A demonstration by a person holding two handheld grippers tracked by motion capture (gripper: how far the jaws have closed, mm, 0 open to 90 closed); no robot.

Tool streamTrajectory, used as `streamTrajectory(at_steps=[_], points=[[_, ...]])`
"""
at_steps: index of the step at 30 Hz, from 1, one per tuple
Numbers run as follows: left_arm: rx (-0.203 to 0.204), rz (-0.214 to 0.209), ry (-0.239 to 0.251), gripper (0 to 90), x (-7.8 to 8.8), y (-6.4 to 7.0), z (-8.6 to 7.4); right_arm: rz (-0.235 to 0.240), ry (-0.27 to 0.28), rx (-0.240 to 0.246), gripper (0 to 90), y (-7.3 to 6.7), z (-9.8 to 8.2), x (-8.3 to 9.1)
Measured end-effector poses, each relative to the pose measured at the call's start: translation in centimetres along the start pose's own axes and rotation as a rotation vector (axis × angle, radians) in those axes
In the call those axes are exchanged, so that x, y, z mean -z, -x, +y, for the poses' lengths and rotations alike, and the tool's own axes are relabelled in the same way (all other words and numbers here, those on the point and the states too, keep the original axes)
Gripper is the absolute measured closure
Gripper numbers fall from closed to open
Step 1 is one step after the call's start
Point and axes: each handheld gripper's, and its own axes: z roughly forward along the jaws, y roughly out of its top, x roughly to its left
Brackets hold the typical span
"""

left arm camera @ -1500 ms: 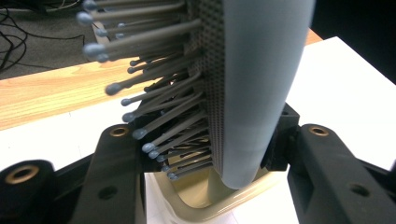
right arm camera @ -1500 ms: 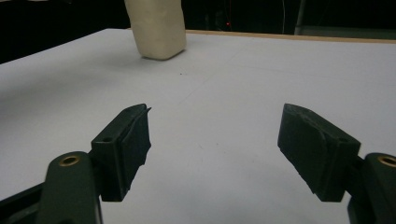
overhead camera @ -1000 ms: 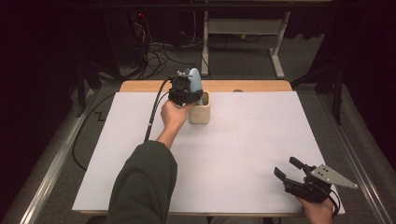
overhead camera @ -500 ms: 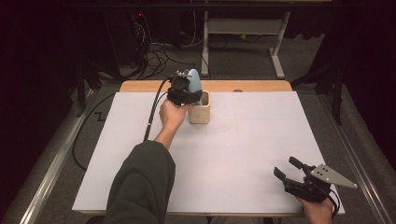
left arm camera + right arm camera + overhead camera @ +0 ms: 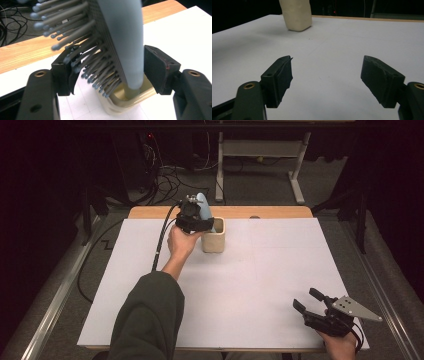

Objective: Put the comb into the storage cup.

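Left gripper (image 5: 107,72) jaws just opened, flanking brush (image 5: 117,42) standing in cup (image 5: 125,100); right gripper (image 5: 327,82) released, empty.

I'm wearing a dark green sleeve (image 5: 147,320) on my left arm; my left gripper (image 5: 196,222) is trailing a black cable (image 5: 162,237), and my right gripper (image 5: 312,307) is carrying a grey three-cornered plate (image 5: 356,309).

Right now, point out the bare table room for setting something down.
Bare: the white sheet between the cup and the right tongs, and its far right corner. Crowded: around the cup, where the left tongs flank the hairbrush.
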Motion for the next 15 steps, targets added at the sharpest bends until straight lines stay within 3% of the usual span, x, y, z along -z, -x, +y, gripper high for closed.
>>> streamTrajectory(at_steps=[15], points=[[0.001, -0.019, 0.02, 31.4, 1.2, -0.7, -0.9, -0.003, -0.002, 0.002, 26.0, 0.0, 0.0, 0.0]])
